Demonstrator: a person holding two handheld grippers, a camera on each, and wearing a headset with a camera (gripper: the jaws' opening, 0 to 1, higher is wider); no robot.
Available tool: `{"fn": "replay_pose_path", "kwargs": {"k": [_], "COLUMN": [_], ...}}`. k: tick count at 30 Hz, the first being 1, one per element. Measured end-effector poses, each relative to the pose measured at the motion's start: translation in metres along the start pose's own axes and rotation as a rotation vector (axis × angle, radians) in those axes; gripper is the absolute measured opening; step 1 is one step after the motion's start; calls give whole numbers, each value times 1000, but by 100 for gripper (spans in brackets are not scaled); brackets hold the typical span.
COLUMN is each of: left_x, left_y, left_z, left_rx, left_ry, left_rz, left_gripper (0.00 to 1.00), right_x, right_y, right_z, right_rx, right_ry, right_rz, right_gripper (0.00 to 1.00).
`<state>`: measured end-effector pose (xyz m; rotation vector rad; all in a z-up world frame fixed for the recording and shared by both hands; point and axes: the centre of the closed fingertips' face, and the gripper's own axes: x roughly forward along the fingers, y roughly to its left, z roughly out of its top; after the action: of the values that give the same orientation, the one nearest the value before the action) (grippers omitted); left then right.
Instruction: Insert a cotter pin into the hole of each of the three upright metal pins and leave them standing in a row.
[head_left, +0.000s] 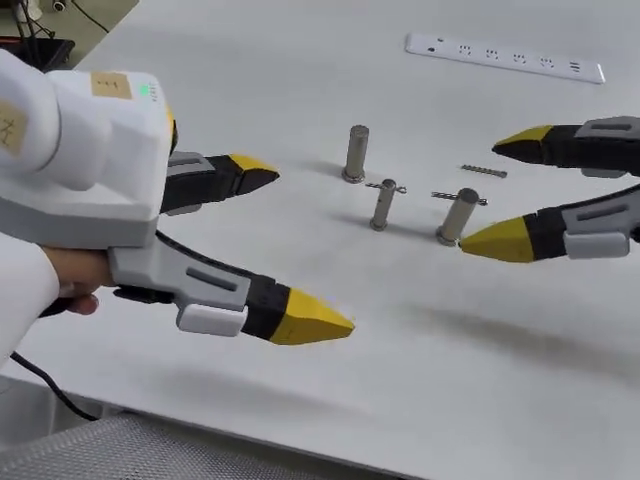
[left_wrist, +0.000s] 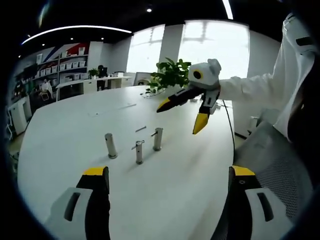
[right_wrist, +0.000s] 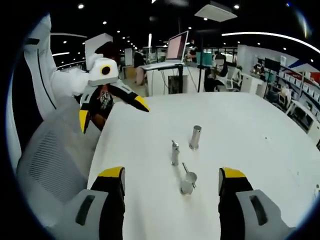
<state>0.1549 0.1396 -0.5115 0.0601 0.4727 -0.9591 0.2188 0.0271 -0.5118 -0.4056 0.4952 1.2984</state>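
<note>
2 of 3 done by the look: mid pin & right pin each w/ cotter thru top hole. far-left pin bare. spare cotter pin flat on table, just far-right of row, near right gripper, jaws wide apart, empty. left gripper at near left, jaws spread, empty. still to do: grab spare, thread into bare pin.

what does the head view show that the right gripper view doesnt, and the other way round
Head view, not the right gripper view: a power strip and a loose cotter pin, both lying on the table. Right gripper view, not the head view: a monitor and ceiling lights in the background. Both: the three metal pins, the open left hand-held gripper and the open right hand-held gripper.
</note>
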Motion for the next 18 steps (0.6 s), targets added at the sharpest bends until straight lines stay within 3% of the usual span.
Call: {"fn": "replay_pose_path", "kwargs": {"k": [1, 5, 9, 12, 18], "left_x": [0, -6, -10, -8, -4], "left_y": [1, 14, 20, 12, 7], "left_z": [1, -2, -7, -6, -5], "left_rx": [-2, -16, -27, -39, -72], "left_ry": [-5, -19, -23, -20, -31], "left_rz": [5, 20, 27, 33, 46], "left_gripper": [99, 99, 99, 99, 99], "right_x": [-7, -25, -38, -46, -55], "right_y": [-1, 8, 15, 23, 30], "right_z": [1, -3, -14, -21, -34], "right_rx": [7, 122, 182, 231, 287], "right_ry": [-16, -68, -75, -80, -80], "right_rz": [-49, -116, -180, -212, -272], "right_gripper": [73, 79, 87, 93, 98]}}
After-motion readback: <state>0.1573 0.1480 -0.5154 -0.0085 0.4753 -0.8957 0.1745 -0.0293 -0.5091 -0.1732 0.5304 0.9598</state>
